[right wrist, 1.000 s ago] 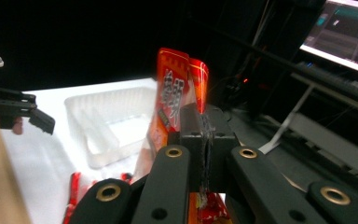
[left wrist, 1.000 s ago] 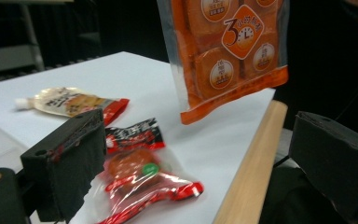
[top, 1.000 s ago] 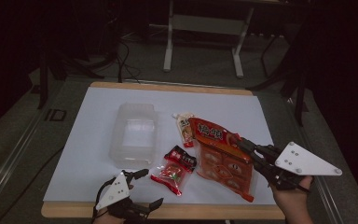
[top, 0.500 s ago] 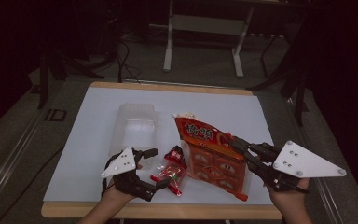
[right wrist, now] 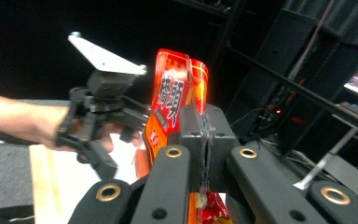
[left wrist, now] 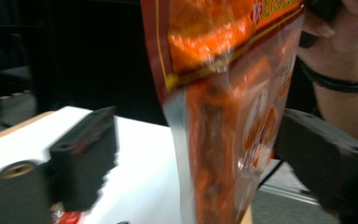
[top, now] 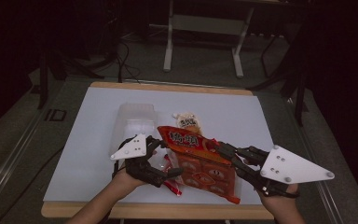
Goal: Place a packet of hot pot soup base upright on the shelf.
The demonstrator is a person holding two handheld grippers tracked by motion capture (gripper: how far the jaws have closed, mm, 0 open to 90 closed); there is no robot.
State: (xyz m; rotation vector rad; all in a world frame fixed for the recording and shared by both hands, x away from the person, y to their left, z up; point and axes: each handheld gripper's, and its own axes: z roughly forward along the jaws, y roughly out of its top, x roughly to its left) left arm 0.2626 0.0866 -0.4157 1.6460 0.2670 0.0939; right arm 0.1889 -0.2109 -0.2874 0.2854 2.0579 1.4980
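The orange bag (top: 200, 161) hangs lifted off the table (top: 84, 135), held up by the right claw (top: 224, 150), whose jaws are clamped tight on the bag's edge; in the right gripper view the two pads press together on the bag (right wrist: 175, 105) with the foil pinched flat between them. From that claw the bag runs away toward the left claw, its printed top uppermost and its clear lower half drooping down toward the table's near edge.

The left claw (top: 163, 158) sits at the bag's other side, jaws wide apart and straddling it. In the left gripper view the bag (left wrist: 223, 121) stands between the two black pads with clear space to the pad on the left; at the other pad I cannot tell whether foil and pad touch. Those jaws have just been closing a little, with the bag between them, but they do not grip it.

Just below the left claw a small red packet (top: 172, 184) lies on the table. Beyond it, farther from the person, are a clear tub (top: 133, 119) and a pale packet (top: 186, 120).
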